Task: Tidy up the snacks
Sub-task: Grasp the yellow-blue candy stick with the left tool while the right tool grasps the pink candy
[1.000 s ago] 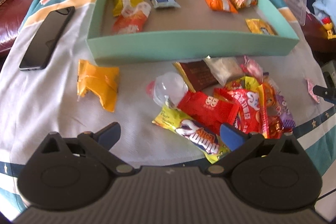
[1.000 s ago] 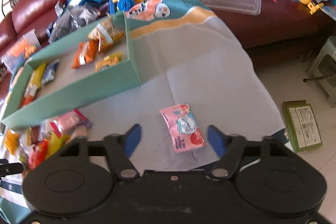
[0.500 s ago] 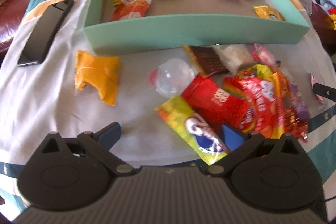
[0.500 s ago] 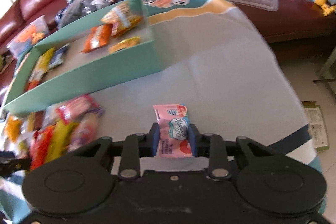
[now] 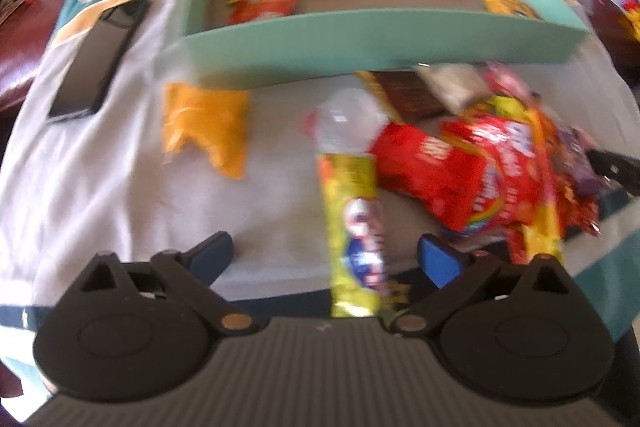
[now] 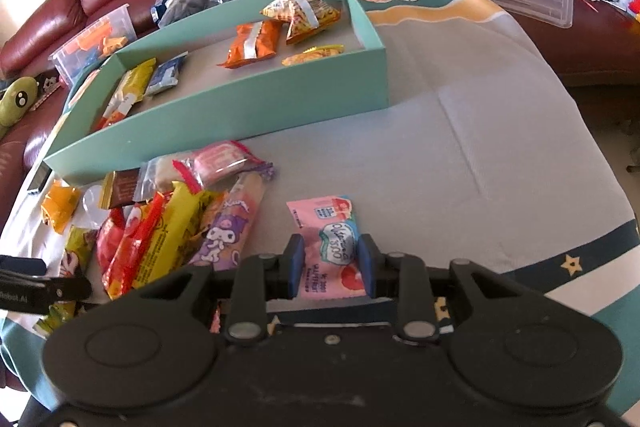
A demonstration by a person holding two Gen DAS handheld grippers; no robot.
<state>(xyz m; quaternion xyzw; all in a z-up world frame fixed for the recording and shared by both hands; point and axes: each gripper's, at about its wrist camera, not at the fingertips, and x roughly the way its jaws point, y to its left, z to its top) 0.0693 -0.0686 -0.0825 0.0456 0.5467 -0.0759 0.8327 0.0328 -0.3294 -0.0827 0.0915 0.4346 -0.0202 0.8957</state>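
On the grey cloth (image 6: 460,163), the right claw (image 6: 331,267) pinches a pink packet (image 6: 330,247) pointing lengthwise away.

The right gripper (image 6: 331,263) pinches a pink snack packet (image 6: 330,241) between its blue pads at six o'clock, with the heap of snacks (image 6: 172,223) at nine o'clock and the green box (image 6: 248,99) at eleven o'clock on the grey cloth (image 6: 480,155).

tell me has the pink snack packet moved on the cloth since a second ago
Yes. In the right wrist view the pink snack packet, now clamped in the right gripper, has shifted left toward the snack pile; it earlier lay below the teal box corner.
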